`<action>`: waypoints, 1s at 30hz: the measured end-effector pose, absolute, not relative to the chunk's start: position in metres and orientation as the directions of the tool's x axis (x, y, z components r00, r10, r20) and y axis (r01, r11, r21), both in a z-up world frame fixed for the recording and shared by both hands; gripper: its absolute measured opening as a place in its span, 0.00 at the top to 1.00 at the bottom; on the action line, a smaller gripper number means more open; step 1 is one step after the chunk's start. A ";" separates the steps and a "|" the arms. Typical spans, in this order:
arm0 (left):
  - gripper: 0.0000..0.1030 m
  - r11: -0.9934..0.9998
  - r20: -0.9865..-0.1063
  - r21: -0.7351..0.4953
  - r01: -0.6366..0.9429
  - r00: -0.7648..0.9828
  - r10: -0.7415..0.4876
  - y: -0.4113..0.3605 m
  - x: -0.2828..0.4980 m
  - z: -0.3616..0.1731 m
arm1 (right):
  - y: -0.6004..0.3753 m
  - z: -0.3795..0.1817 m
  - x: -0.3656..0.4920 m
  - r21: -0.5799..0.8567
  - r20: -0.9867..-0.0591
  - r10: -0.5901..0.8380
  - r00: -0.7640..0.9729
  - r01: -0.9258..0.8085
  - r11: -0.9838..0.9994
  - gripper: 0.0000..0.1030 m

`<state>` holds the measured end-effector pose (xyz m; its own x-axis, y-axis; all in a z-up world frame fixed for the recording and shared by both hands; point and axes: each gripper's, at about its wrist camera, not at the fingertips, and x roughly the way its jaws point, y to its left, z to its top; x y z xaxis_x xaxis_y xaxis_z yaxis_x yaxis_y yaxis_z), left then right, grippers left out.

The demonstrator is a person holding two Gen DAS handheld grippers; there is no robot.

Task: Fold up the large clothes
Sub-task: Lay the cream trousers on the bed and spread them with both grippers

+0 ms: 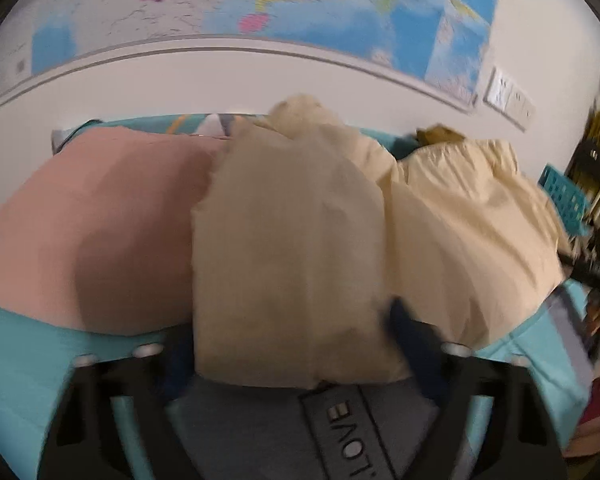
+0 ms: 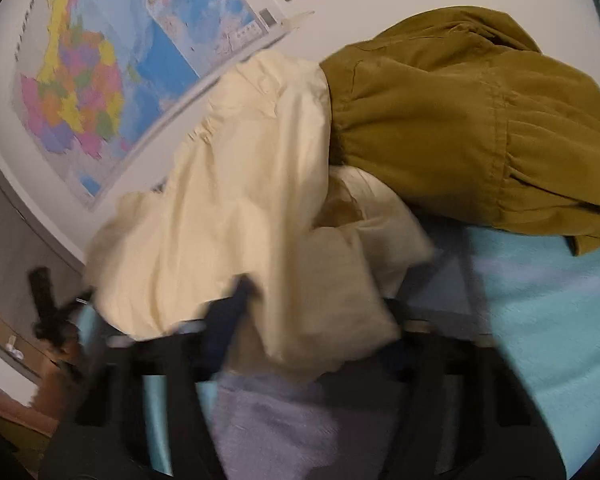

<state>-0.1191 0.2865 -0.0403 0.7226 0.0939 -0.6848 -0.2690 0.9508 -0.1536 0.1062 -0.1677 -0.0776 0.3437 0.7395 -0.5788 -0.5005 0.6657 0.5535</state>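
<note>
A: Left gripper (image 1: 296, 344), what's it got?
B: Cream garment (image 1: 288, 248). A folded flap of it hangs right over the fingers and fills the gap between them. One dark fingertip (image 1: 400, 316) pokes out at the flap's right edge. Looks clamped on the cloth, jaws narrow, but the fabric hides the actual pinch.

A: Right gripper (image 2: 300, 320)?
B: Same deal, same cream garment (image 2: 228, 208). Cloth drapes over both fingers, a dark blue fingertip (image 2: 240, 288) shows through at the left of the fold. Seems pinched on an edge; blurry, so how wide the jaws stand I can't tell exactly.

A: Where's the garment sitting?
B: On the teal sheet (image 1: 16, 352), bunched and partly lifted at the near edge. Rest of it mounds up behind the flap, toward the wall.

A: Neighbours?
B: Pink cloth (image 1: 100, 220) touching the cream garment on its left side in the left view. Mustard-olive garment (image 2: 460, 120) beside it on the right in the right view, overlapping its far edge. Grey mat with "LOVE" lettering (image 1: 352, 428) just under the near flap.

A: Background?
B: Wall map (image 1: 260, 0) behind the cream garment, blue basket (image 1: 568, 196) off to its right.
</note>
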 end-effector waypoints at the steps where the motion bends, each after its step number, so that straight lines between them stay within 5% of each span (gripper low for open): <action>1: 0.58 0.948 -0.689 -0.168 -0.271 0.720 0.084 0.285 -0.117 -0.039 | -0.174 -0.074 0.105 0.577 -0.560 0.761 0.328 -0.504 0.642 0.80; 2: 0.72 0.944 -0.687 -0.188 -0.270 0.723 0.070 0.285 -0.119 -0.036 | -0.180 -0.066 0.102 0.595 -0.534 0.782 0.321 -0.515 0.617 0.87; 4: 0.81 0.934 -0.659 -0.261 -0.243 0.752 0.012 0.287 -0.129 -0.018 | -0.195 -0.043 0.090 0.631 -0.465 0.828 0.312 -0.539 0.558 0.90; 7: 0.84 0.903 -0.648 -0.365 -0.229 0.759 -0.069 0.294 -0.147 0.004 | -0.229 -0.004 0.066 0.665 -0.351 0.877 0.327 -0.572 0.480 0.93; 10: 0.84 0.859 -0.654 -0.458 -0.231 0.741 -0.149 0.300 -0.174 0.008 | -0.266 0.003 0.049 0.671 -0.337 0.866 0.370 -0.550 0.497 0.94; 13: 0.80 0.840 -0.689 -0.489 -0.235 0.695 -0.207 0.295 -0.179 -0.018 | -0.279 -0.036 0.052 0.681 -0.450 0.816 0.363 -0.451 0.576 0.93; 15: 0.65 0.865 -0.776 -0.412 -0.288 0.609 -0.166 0.288 -0.166 -0.046 | -0.271 -0.070 0.057 0.636 -0.572 0.745 0.342 -0.389 0.667 0.90; 17: 0.59 0.861 -0.762 -0.416 -0.293 0.628 -0.155 0.290 -0.166 -0.050 | -0.272 -0.083 0.058 0.642 -0.584 0.731 0.352 -0.351 0.682 0.73; 20: 0.47 0.880 -0.774 -0.341 -0.331 0.629 -0.063 0.287 -0.168 -0.036 | -0.273 -0.066 0.051 0.601 -0.585 0.699 0.411 -0.359 0.714 0.64; 25: 0.39 0.933 -0.740 -0.168 -0.317 0.666 0.093 0.265 -0.173 -0.005 | -0.277 -0.042 0.041 0.549 -0.563 0.694 0.448 -0.425 0.720 0.54; 28: 0.40 0.937 -0.749 -0.183 -0.299 0.660 0.064 0.267 -0.164 -0.010 | -0.283 -0.055 0.033 0.528 -0.592 0.682 0.430 -0.432 0.731 0.56; 30: 0.43 0.927 -0.777 -0.201 -0.315 0.628 0.045 0.274 -0.159 -0.023 | -0.288 -0.065 0.024 0.516 -0.611 0.671 0.419 -0.432 0.740 0.77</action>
<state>-0.1590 0.2737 -0.0228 0.6281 0.0447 -0.7768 -0.3151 0.9274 -0.2014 0.0245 -0.2876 -0.0651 0.4194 0.6713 -0.6111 -0.4318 0.7397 0.5162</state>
